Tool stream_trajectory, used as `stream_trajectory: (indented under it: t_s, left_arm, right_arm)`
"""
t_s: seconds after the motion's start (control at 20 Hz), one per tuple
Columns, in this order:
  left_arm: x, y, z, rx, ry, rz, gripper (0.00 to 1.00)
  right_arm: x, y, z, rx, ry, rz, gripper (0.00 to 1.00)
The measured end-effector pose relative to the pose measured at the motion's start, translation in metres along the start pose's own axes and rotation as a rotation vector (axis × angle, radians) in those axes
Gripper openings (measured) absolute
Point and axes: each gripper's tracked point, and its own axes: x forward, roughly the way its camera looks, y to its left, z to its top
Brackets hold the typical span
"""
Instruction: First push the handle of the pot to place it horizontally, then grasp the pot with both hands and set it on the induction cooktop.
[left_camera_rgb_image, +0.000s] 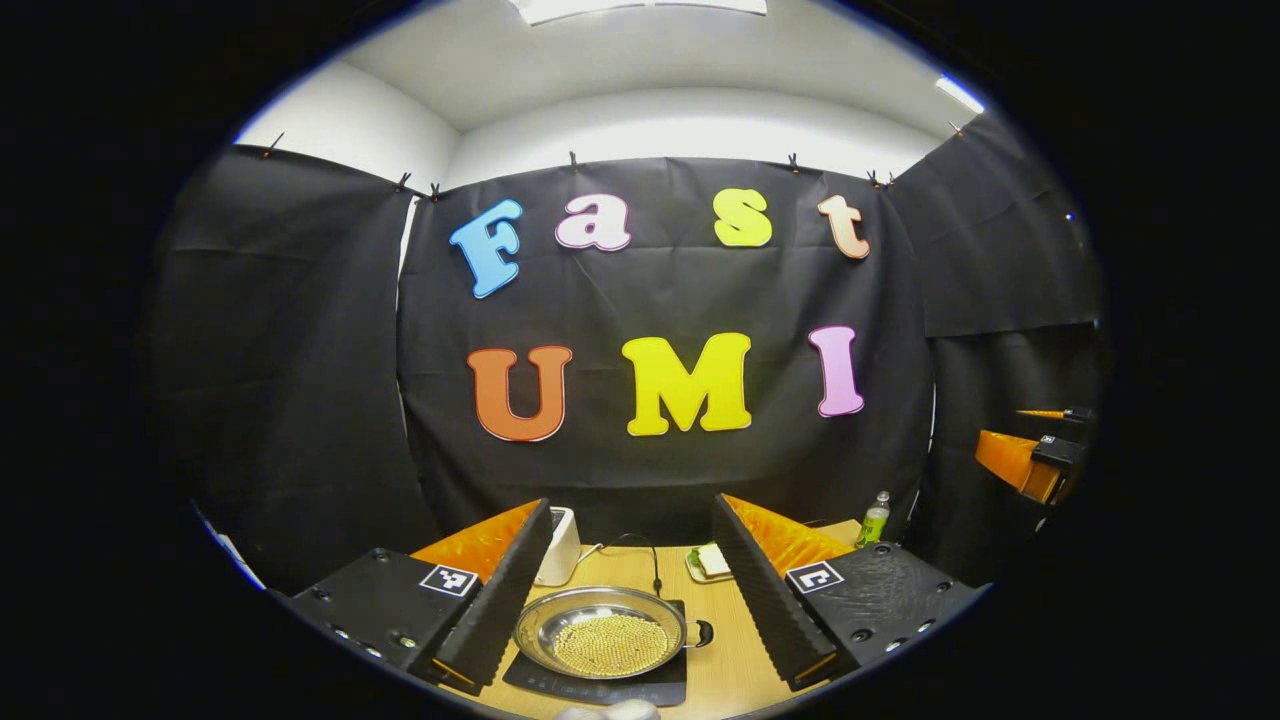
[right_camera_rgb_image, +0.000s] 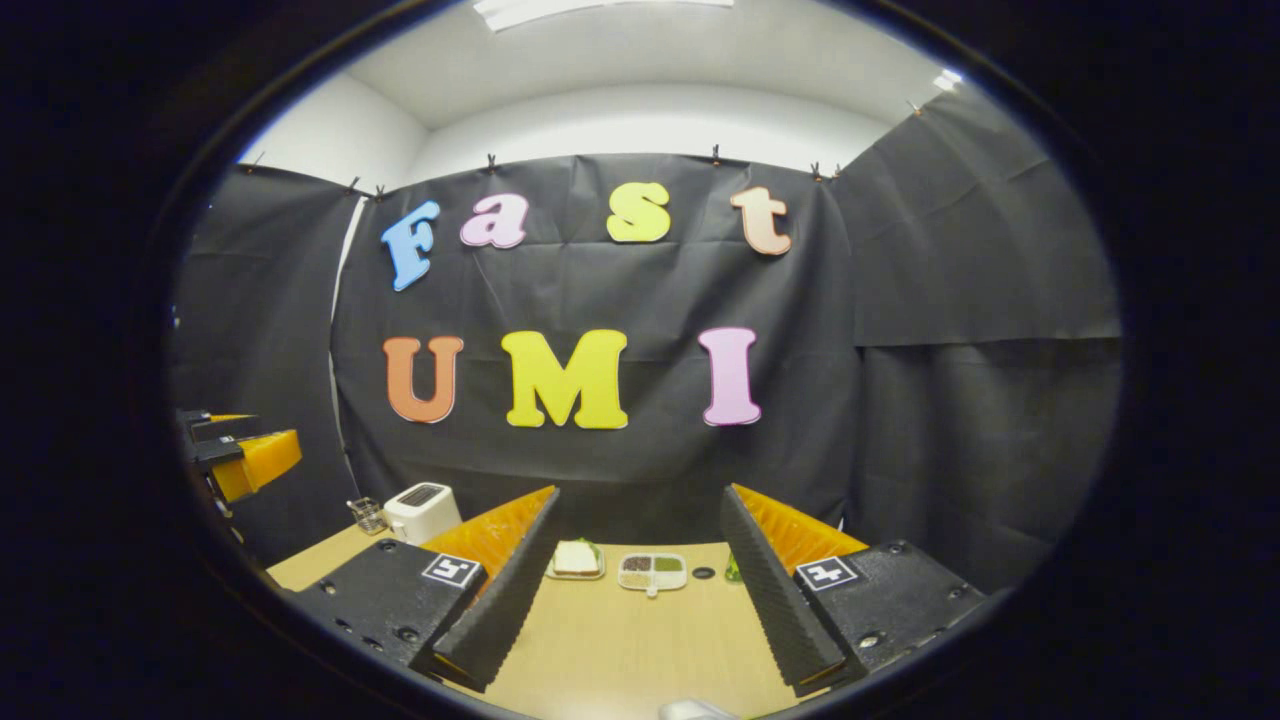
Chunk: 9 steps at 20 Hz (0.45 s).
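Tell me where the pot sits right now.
In the left gripper view the pot rests on the induction cooktop, low between that gripper's open fingers, toaster behind it.

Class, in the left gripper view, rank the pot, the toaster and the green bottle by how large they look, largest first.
1. Pot, though it sits nearest the camera.
2. Toaster, partly hidden by a finger.
3. Bottle, farthest back, so its true size is unsure.

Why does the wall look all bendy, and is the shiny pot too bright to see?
In the left gripper view, the fisheye lens curves the wall and ceiling; the pot on the cooktop gleams along its rim but stays sharp. In the right gripper view, the same bending shows; the ceiling light glares white, and the table looks evenly lit and clear.
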Motion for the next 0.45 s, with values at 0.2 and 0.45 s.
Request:
stream_trajectory:
  t_s: [0.2, 0.45]
  left_arm:
    - [0.0029, -0.0006, 0.0019, 0.006, 0.002, 0.0, 0.96]
    - [0.007, -0.0043, 0.0048, 0.002, -0.012, -0.005, 0.96]
  right_arm:
    - [0.0007, -0.0013, 0.0035, 0.0, -0.005, -0.003, 1.0]
    - [0.0037, -0.0021, 0.0029, -0.002, -0.004, -0.006, 1.0]
